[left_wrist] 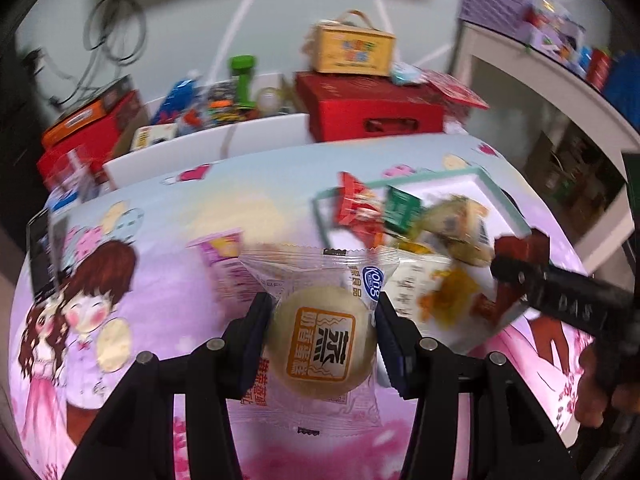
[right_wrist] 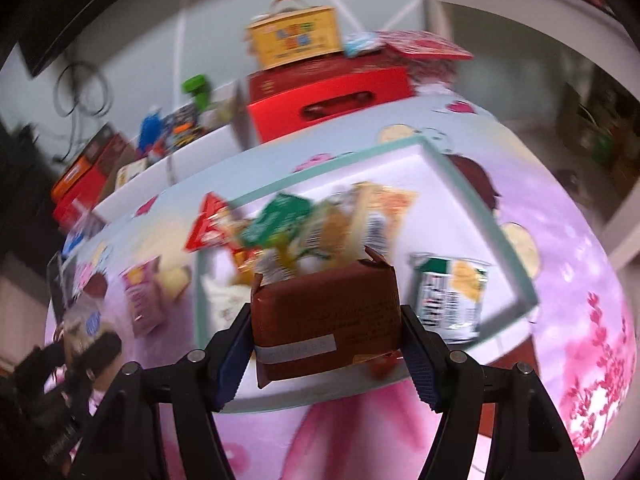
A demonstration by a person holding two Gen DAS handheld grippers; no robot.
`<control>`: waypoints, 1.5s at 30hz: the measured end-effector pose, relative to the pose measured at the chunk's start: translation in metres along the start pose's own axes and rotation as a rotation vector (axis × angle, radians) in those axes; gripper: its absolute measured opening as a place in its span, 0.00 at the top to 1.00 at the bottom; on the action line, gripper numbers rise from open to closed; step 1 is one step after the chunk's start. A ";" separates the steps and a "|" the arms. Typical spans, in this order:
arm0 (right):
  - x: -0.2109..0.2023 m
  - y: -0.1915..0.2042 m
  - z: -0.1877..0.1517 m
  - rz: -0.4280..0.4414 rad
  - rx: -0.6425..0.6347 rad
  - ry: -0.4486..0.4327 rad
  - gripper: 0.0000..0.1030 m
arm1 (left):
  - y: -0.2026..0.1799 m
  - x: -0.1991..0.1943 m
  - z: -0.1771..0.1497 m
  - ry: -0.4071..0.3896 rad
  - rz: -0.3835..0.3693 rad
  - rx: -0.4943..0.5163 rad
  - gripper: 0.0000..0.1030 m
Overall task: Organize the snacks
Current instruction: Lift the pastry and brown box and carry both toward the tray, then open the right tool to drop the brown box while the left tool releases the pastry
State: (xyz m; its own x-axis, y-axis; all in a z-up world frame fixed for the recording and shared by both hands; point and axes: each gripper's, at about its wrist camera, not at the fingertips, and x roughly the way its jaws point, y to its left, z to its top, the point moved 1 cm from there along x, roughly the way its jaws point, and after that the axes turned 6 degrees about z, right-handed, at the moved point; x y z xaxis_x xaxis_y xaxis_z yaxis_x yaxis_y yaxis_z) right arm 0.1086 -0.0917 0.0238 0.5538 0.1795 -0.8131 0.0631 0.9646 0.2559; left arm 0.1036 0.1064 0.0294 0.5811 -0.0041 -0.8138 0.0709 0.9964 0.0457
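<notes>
- Left wrist view: the left gripper [left_wrist: 322,334] is clamping a clear-wrapped round bun [left_wrist: 320,344] between its pads, jaws closed to the bun's width, the packet's long axis running away from the camera.
- The white tray with the mint-green rim [left_wrist: 490,184] is lying ahead and to the right of this gripper, toward the table's far right corner, already heaped with a red packet [left_wrist: 354,204], a green packet [left_wrist: 402,208] and others too blurred to name.
- The right gripper is entering from the right edge of this view, carrying a brown packet [left_wrist: 516,248] just beside the tray's near edge, so the right hand is looking nearer the tray than the left.
- Right wrist view: the right gripper [right_wrist: 326,338] is squeezing the brown wrapped block [right_wrist: 326,316] from both sides, jaws partly closed on it, its long axis lying across the fingers.
- The tray's rim [right_wrist: 472,204] is sitting directly ahead and below; the block is hovering over the near edge, with a green-and-silver packet [right_wrist: 450,296] resting in the tray to its right.
- A pink packet [right_wrist: 140,300] is lying on the tablecloth [right_wrist: 560,280] left of the tray, outside it.
</notes>
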 end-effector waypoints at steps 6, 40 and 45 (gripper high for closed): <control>-0.008 -0.032 0.007 -0.028 0.072 -0.022 0.30 | -0.043 0.017 0.000 0.015 -0.066 0.073 0.49; 0.031 -0.039 0.004 -0.023 0.087 0.070 0.28 | -0.078 0.070 0.001 0.010 -0.061 0.133 0.45; 0.029 -0.037 0.006 -0.017 0.079 0.057 0.28 | -0.080 0.069 -0.001 0.025 -0.061 0.142 0.33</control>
State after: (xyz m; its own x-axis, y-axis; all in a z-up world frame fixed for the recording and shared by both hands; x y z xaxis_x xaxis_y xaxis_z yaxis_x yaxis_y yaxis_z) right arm 0.1268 -0.1230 -0.0060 0.5039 0.1763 -0.8456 0.1388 0.9497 0.2807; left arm 0.1368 0.0266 -0.0308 0.5517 -0.0607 -0.8318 0.2210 0.9723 0.0756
